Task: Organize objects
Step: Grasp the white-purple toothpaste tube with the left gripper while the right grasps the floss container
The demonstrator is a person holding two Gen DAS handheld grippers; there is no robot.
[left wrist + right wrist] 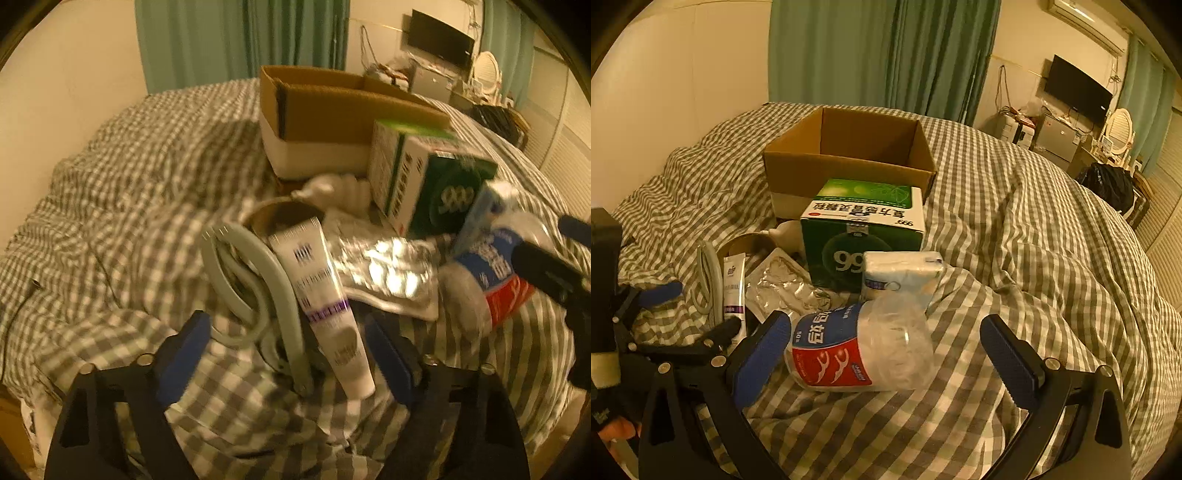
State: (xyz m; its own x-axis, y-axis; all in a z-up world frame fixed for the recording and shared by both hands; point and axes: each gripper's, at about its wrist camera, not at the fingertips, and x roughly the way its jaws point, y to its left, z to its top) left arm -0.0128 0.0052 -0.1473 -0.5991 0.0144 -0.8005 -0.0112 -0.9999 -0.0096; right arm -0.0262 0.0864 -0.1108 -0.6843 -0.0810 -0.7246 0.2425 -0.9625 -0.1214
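We see a bed (1015, 229) under a grey checked cover, with a heap of small things in front of an open cardboard box (849, 155). The box stands upright toward the far side of the bed and we see nothing inside it from the right wrist view.

Just before the box stands a green and white carton (864, 229). A white packet (905, 271) leans against the carton's near face. Nearer to us lies a clear bag (864, 350) with a blue and red label, on its side on the cover. To its left lie a foil blister sheet (783, 284), a white tube (734, 284) with a purple band, and grey scissors (707, 277). Behind them we make out a roll of tape (746, 245) and a small white bottle (786, 232) on its side, both partly hidden.

Our left claw (291, 354) is spread wide, its blue pads on either side of the tube (325, 302) and the scissors' (255, 280) handles, touching neither. The left view is blurred.

Our right claw (886, 362) is spread wide too, around the bag: the left pad is at or just beside the bag's labelled end, and the right pad stands well apart from it. At the lower left edge of the right view a hand (617, 430) shows behind the left claw.
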